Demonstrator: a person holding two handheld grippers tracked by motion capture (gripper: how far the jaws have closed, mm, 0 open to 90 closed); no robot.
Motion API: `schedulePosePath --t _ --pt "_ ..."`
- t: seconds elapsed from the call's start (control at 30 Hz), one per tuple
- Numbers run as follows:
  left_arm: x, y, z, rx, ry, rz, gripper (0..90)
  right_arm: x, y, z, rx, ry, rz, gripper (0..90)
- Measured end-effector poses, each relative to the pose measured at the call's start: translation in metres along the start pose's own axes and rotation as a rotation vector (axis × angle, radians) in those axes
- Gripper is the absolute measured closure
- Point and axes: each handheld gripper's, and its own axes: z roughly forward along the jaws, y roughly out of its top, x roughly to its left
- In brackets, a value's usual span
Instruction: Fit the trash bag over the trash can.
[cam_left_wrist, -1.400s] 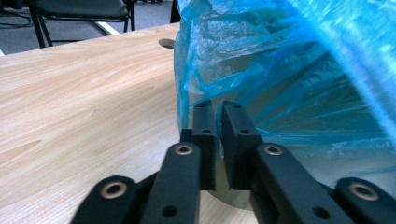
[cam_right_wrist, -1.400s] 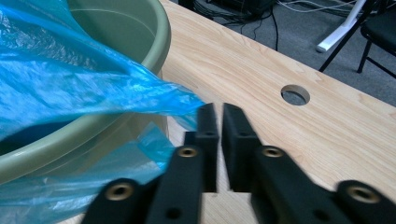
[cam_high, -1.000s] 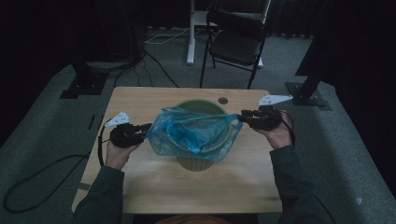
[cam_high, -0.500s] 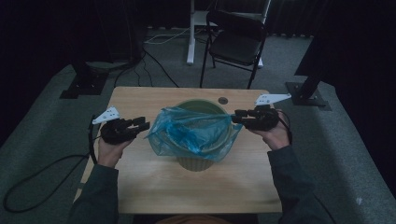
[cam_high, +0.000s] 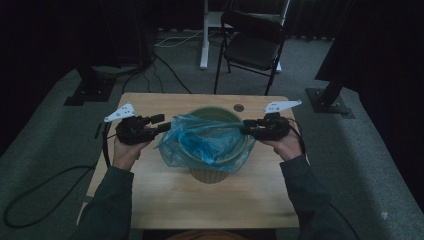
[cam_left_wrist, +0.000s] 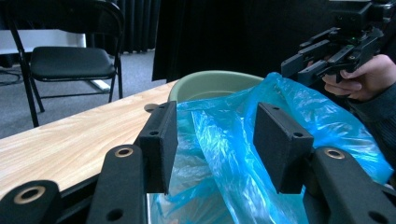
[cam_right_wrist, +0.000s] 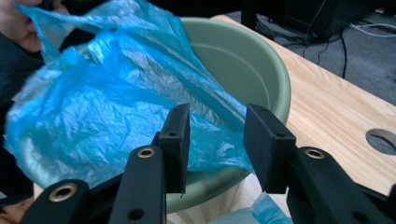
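A green round bin (cam_high: 210, 172) stands mid-table on the wooden top (cam_high: 200, 205). A blue plastic bag (cam_high: 205, 145) is draped over its mouth and hangs down the front. My left gripper (cam_high: 162, 125) sits level at the bag's left edge. Its jaws have just been opening and now stand wide apart, with a bag fold (cam_left_wrist: 219, 140) loose between them. My right gripper (cam_high: 247, 129) is at the bin's right rim (cam_right_wrist: 233, 56). Its jaws have also been opening. The bag edge (cam_right_wrist: 210, 140) lies in the gap, and neither pad presses on it.
A black folding chair (cam_high: 252, 47) and a white desk leg (cam_high: 205, 35) stand beyond the table's far edge. A round hole (cam_high: 239, 107) is in the tabletop behind the bin. Cables (cam_high: 50, 175) trail over the carpet at the left, and black stand bases (cam_high: 327, 102) flank the table.
The left gripper has risen and its jaws have spread wide, letting go of the bag's left edge. The right gripper's jaws have widened a little at the right rim.
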Motion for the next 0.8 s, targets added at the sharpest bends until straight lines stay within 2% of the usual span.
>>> schedulePosePath --t 0.1,0.13,0.17,0.2,0.23,0.27,0.33,0.37,0.4,0.5,0.57,0.6,0.73,0.8 --pt "-0.001 0.0 0.01 0.044 0.014 0.005 51.8 0.001 -0.002 0.004 0.029 -0.028 -0.016 61.3" --pt "-0.001 0.0 0.01 0.044 0.014 0.005 54.1 0.001 -0.002 0.004 0.029 -0.028 -0.016 61.3" --pt "-0.002 -0.001 0.016 0.082 0.029 0.015 54.1 0.001 -0.003 0.005 0.029 -0.03 -0.02 61.8" --pt "-0.003 -0.002 0.021 0.104 0.025 0.023 61.7 0.002 -0.004 0.003 0.025 -0.032 -0.018 63.5" --pt "-0.003 -0.002 0.021 0.104 0.025 0.023 63.2 0.001 -0.005 0.003 0.024 -0.034 -0.017 64.0" --pt "-0.005 -0.003 0.026 0.125 0.045 0.049 66.3 0.001 -0.005 0.002 0.022 -0.037 -0.016 65.2" --pt "-0.005 -0.003 0.026 0.125 0.045 0.049 69.1 0.001 -0.005 0.001 0.024 -0.042 -0.016 65.2" --pt "-0.005 -0.004 0.029 0.124 0.058 0.058 75.6 0.0 -0.007 0.0 0.035 -0.067 -0.022 69.1" --pt "-0.005 -0.004 0.03 0.121 0.064 0.058 78.4 0.0 -0.008 0.0 0.042 -0.075 -0.026 70.8" --pt "-0.004 -0.004 0.031 0.119 0.076 0.062 84.4 0.0 -0.01 -0.002 0.037 -0.072 -0.02 74.1" --pt "-0.003 -0.004 0.032 0.11 0.085 0.054 86.7 0.001 -0.01 -0.005 0.023 -0.071 -0.019 84.2" --pt "-0.002 -0.004 0.032 0.108 0.087 0.052 87.7 0.001 -0.01 -0.006 0.027 -0.076 -0.021 86.2" --pt "-0.001 -0.004 0.032 0.104 0.095 0.048 89.0 0.001 -0.011 -0.006 0.033 -0.08 -0.025 89.1" --pt "0.003 -0.007 0.032 0.092 0.114 0.026 89.2 0.0 -0.014 -0.008 0.038 -0.076 -0.021 90.0"
